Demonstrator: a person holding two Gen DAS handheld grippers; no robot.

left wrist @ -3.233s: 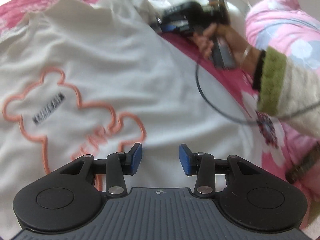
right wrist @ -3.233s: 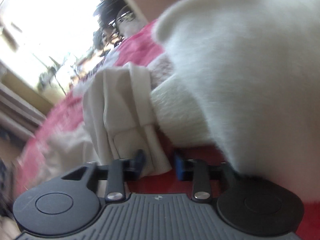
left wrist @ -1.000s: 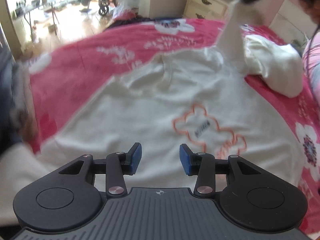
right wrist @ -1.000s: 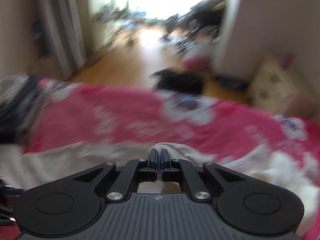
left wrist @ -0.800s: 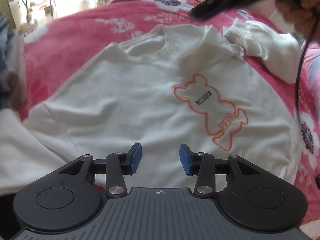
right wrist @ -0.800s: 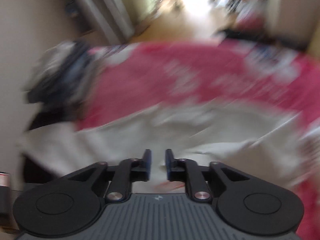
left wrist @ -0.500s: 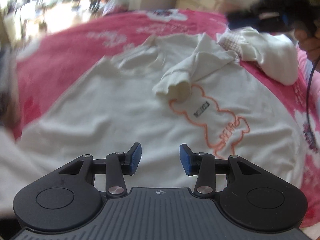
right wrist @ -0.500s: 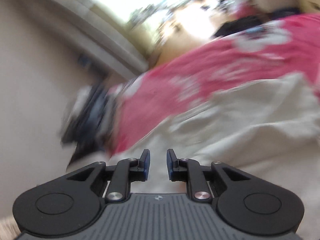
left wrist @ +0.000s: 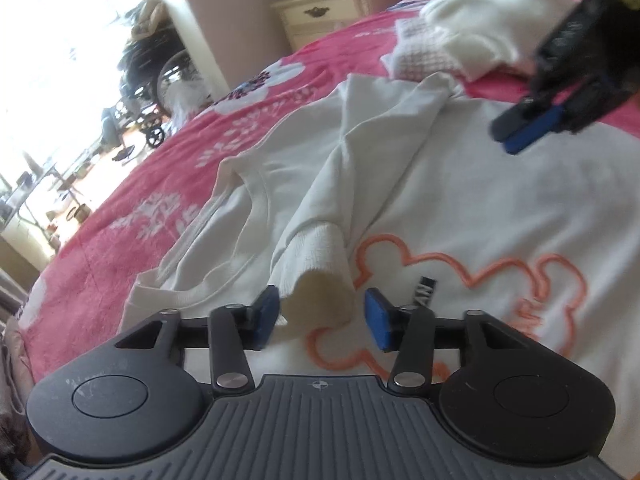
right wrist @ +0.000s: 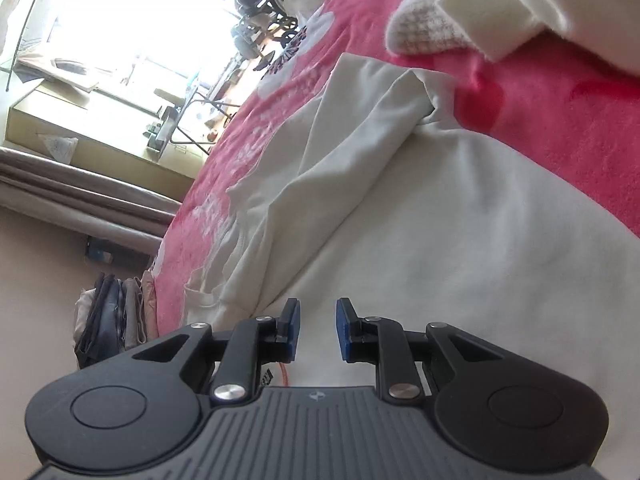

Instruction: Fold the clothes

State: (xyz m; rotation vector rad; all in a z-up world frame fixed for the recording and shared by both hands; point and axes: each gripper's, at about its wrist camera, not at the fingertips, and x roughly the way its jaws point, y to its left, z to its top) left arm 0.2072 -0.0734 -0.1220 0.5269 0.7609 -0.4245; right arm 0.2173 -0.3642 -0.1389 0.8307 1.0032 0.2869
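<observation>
Two hand-held grippers hover over a white sweatshirt (left wrist: 500,216) spread on the pink bed (left wrist: 132,216). The left hand-held gripper (left wrist: 320,318) gapes empty around the folded-in sleeve cuff (left wrist: 320,272) at 12 o'clock; the right hand-held gripper (right wrist: 317,328) is parted, empty.

A sweatshirt (left wrist: 500,208) lies flat on the bed (left wrist: 132,216), one sleeve (left wrist: 360,168) folded across its chest, the cuff (left wrist: 320,276) resting beside the bear outline (left wrist: 472,272). The left gripper (left wrist: 320,316), jaws apart, sits just before the cuff (whether it touches cannot be told). The right gripper (left wrist: 528,128) hangs over the sweatshirt's far side, right of the sleeve, fingers parted. Beyond the sweatshirt, a second garment (left wrist: 480,40) lies bunched on the bed. A nightstand (left wrist: 324,16) stands behind the bed; a clothes pile (right wrist: 108,320) sits off its left edge.
</observation>
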